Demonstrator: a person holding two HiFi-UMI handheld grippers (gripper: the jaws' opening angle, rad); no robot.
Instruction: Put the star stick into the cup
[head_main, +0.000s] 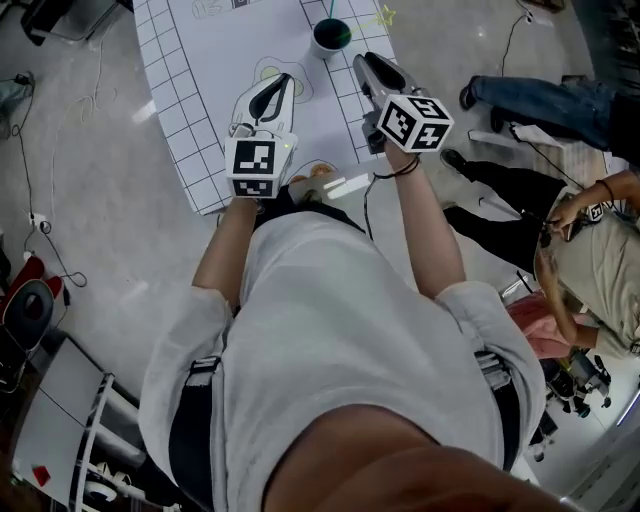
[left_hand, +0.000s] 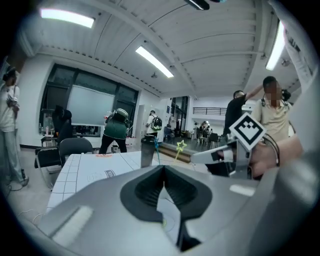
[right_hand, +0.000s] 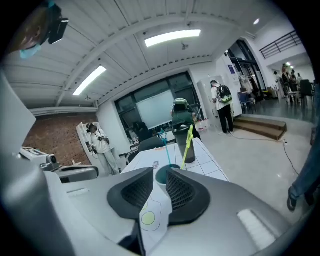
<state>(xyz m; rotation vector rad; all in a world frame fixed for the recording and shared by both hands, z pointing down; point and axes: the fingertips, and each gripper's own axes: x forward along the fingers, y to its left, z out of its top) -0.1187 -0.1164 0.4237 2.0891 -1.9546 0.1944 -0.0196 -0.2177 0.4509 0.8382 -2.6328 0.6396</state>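
Star stick leaned in the cup at the tabletop's far end, apparently delivered, so right tongs hung released and empty near it, left tongs clenched idle.

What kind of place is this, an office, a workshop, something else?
Probably an indoor lab or testing hall. A white gridded mat lies spread out, cables trail across the floor, and long strip lights run over a wide open room where several people stand about.
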